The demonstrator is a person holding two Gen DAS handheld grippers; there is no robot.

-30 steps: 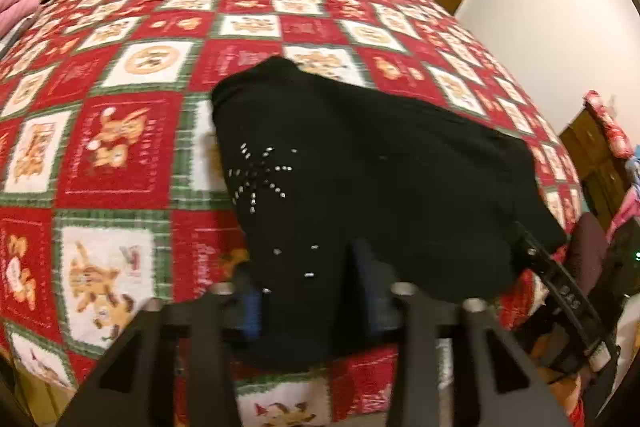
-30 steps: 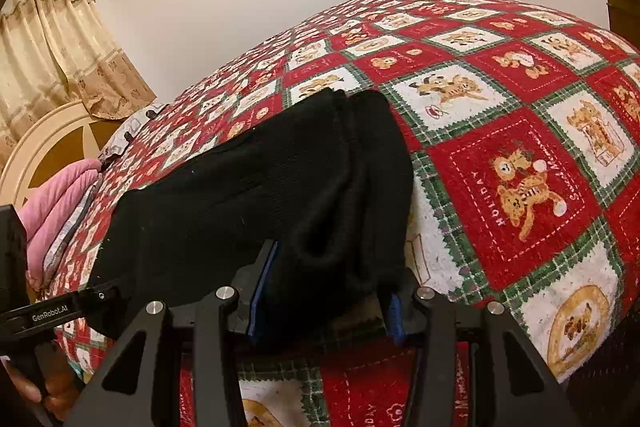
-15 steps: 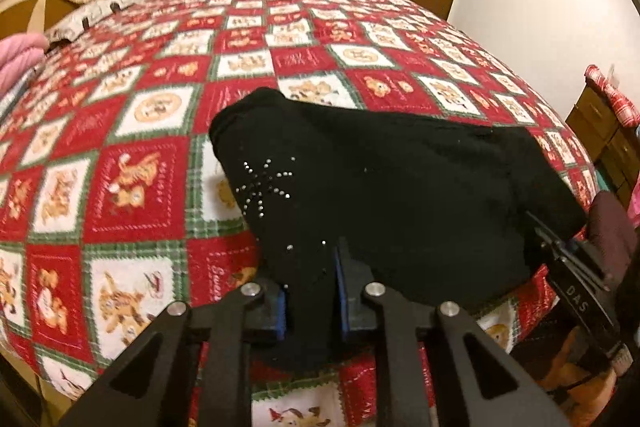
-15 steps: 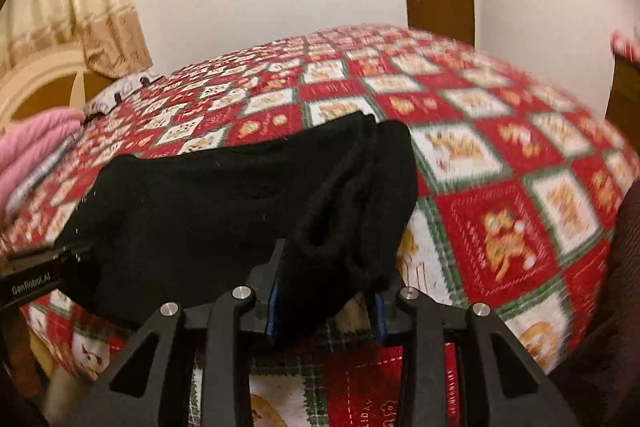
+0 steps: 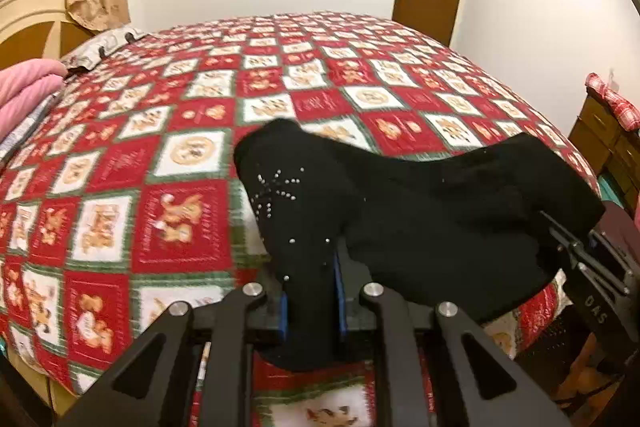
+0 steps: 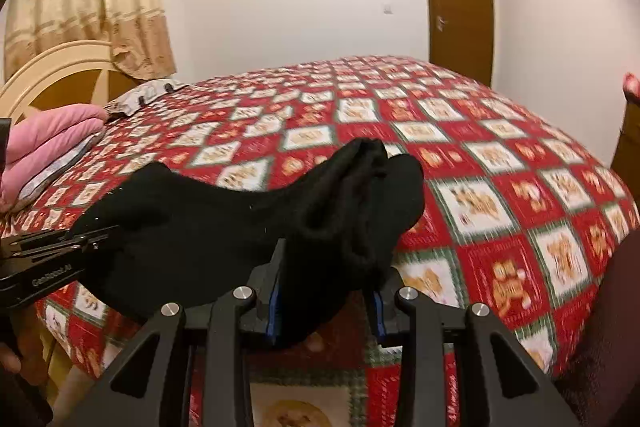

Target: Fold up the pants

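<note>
Black pants (image 5: 420, 211) with a small stud star pattern hang stretched between my two grippers above the near edge of the bed. My left gripper (image 5: 310, 287) is shut on the studded end of the pants. My right gripper (image 6: 326, 295) is shut on the other, bunched end of the pants (image 6: 240, 223). The right gripper also shows at the right of the left wrist view (image 5: 580, 259), and the left gripper shows at the left of the right wrist view (image 6: 60, 247). The cloth sags between them.
The bed carries a red, white and green teddy-bear quilt (image 5: 192, 155). Pink folded bedding (image 6: 48, 143) lies at the far left by the headboard (image 6: 68, 75). A brown door (image 6: 460, 3) stands at the back. A wooden dresser (image 5: 604, 143) stands to the right.
Both grippers have closed on the pants and lifted them off the quilt. The views have tilted up, showing more of the wall and door.
</note>
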